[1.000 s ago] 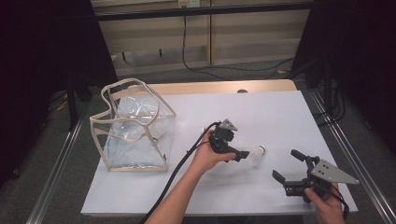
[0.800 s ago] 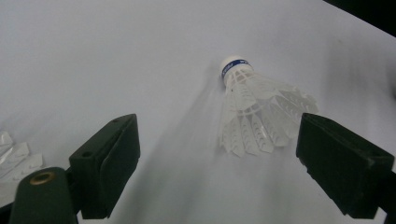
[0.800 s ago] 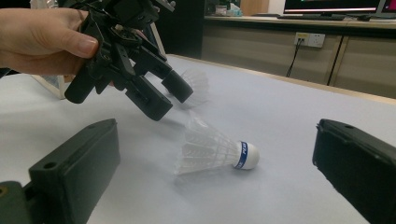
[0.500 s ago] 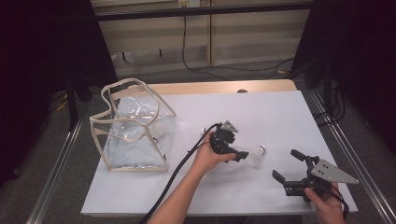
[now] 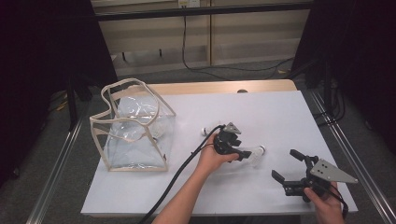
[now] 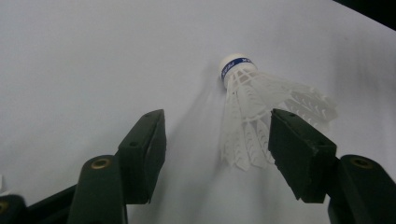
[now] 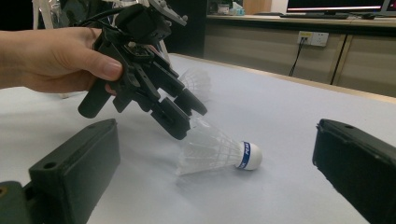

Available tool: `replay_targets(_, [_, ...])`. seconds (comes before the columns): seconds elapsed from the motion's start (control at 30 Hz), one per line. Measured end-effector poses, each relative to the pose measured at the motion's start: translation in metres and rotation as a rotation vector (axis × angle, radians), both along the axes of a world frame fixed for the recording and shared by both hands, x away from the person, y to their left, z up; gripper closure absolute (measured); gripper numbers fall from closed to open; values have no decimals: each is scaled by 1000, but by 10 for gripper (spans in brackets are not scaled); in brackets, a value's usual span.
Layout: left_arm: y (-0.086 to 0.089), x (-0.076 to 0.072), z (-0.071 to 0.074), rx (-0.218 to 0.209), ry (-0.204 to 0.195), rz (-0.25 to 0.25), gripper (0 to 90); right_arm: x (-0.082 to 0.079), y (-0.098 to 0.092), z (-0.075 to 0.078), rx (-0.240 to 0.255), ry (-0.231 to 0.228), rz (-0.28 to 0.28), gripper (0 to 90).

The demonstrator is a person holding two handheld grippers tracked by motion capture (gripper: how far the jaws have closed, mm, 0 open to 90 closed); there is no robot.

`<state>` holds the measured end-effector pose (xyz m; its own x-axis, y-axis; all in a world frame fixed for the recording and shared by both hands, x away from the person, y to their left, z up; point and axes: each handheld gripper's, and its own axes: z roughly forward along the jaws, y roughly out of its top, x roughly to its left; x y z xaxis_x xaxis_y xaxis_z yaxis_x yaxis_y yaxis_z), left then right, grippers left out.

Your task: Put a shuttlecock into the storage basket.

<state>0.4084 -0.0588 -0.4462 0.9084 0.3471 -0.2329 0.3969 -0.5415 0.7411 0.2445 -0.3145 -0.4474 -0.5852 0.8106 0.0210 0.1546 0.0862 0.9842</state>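
Lying between closing left gripper [image 6: 212, 149] jaws, shuttlecock [image 6: 252, 109], skirt nearest

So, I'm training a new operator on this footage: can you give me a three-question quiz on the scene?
1. Which part of the shuttlecock lies between the left gripper jaws: cork or feather skirt?
2. True or false: the right gripper holds the shuttlecock.
3. What stands at the table's left side?

Key:
1. Feather skirt; the jaws have just been closing and are not yet pressing it.
2. False; it is open and apart.
3. A clear bag.
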Motion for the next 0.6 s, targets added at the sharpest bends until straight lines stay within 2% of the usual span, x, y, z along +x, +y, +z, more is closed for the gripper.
replay_targets(0.3, [-4, 1, -2, -10, 11, 7, 501, 1, 2, 0, 2, 6, 5, 10])
replay_targets(0.6, [-15, 0, -5, -19, 10, -29, 610, 2, 1, 0, 4, 4, 5, 10])
